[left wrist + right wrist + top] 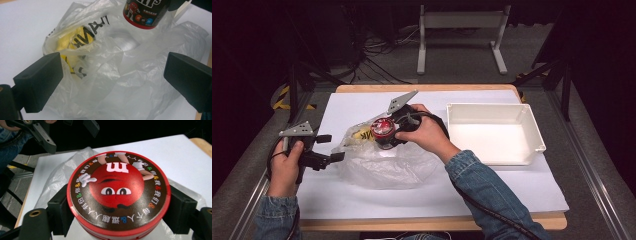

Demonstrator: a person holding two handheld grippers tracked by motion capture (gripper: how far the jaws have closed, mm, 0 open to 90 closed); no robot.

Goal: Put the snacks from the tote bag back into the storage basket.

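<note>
The right gripper (384, 134) is clenching the round candy tin (117, 195) above the plastic bag (382, 162); the left gripper (112, 82) is gaping, released. Next, I'd judge, it's carrying the tin toward the white tray (532, 130).

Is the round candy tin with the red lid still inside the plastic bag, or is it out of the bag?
Out. The right gripper holds the candy tin by its sides, above the plastic bag, with no film over its lid.

Candy tin (117, 195) looked glossy, printed metal; bag (120, 82) thin crinkly translucent plastic; tray (494, 135) smooth white plastic; table (422, 222) wood under matt paper (512, 185).
</note>
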